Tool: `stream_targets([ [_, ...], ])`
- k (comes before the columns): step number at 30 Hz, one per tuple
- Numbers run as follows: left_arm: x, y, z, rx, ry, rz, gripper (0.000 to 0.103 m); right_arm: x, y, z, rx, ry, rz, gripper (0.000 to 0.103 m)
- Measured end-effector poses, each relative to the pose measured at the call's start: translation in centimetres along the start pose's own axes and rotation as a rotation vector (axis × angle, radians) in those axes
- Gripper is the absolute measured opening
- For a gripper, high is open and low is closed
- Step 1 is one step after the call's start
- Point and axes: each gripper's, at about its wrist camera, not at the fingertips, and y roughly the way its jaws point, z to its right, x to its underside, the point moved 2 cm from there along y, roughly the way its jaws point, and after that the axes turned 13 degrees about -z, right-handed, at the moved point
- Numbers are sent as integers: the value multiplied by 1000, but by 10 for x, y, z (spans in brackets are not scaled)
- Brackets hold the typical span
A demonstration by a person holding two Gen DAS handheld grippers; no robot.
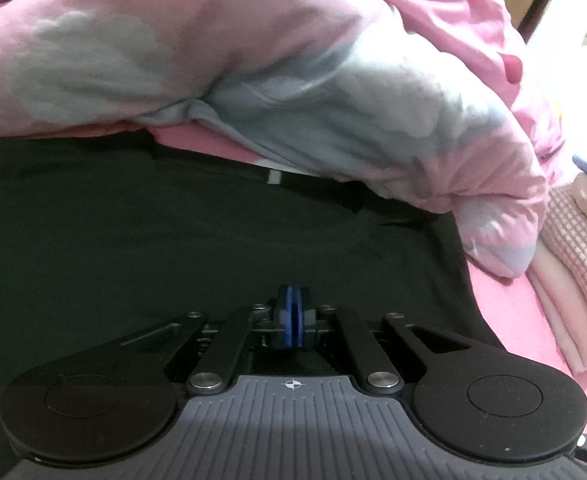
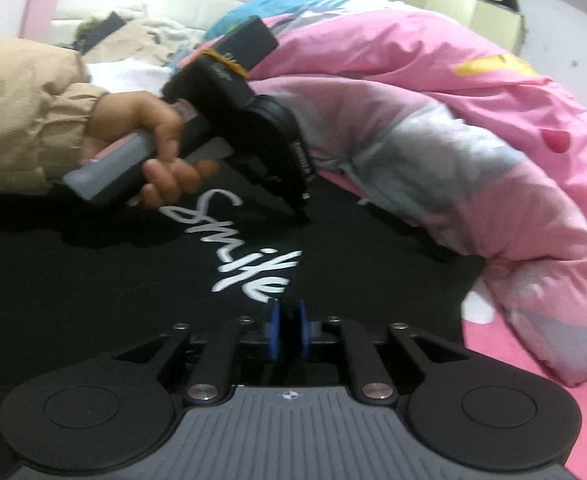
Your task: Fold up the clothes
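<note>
A black shirt [image 1: 173, 240] lies spread flat on the bed, and the right wrist view shows white "Smile" lettering [image 2: 249, 264] across the shirt [image 2: 93, 280]. My left gripper [image 1: 292, 316] has its blue pads pressed together low over the cloth. In the right wrist view a hand [image 2: 149, 132] holds this left gripper [image 2: 303, 214], whose tip rests on the shirt with a small pucker of fabric at it. My right gripper [image 2: 287, 328] sits just below the lettering, its blue pads a narrow gap apart. That gap is dark, so cloth inside it cannot be made out.
A bulky pink and grey quilt [image 1: 293, 80] [image 2: 453, 140] is heaped along the shirt's far and right sides, overlapping its edge. Pink bedsheet [image 1: 505, 312] shows at the right beside a folded pink checked cloth [image 1: 585, 248]. A beige sleeve [image 2: 25, 120] enters from the left. Loose clothes [image 2: 133, 28] lie near the headboard.
</note>
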Motion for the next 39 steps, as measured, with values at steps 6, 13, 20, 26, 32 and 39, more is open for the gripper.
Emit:
stream_targets([
  [6,8,-19,-2,5,48,42,5,5,-10,-1,-125,-5,-19,19],
  [13,26,-20,30,23,221,36,30,17,-35,41,90,135,-3,27],
  [20,22,7,30,20,150,-2,30,25,-19,40,261,90,-100,27],
  [26,14,19,35,-34,134,20,30,27,0,35,344,44,-160,16],
  [32,16,19,43,-85,156,28,30,32,-4,47,428,94,-183,3],
  [39,20,10,44,-88,178,30,30,38,-2,52,423,100,-210,3],
])
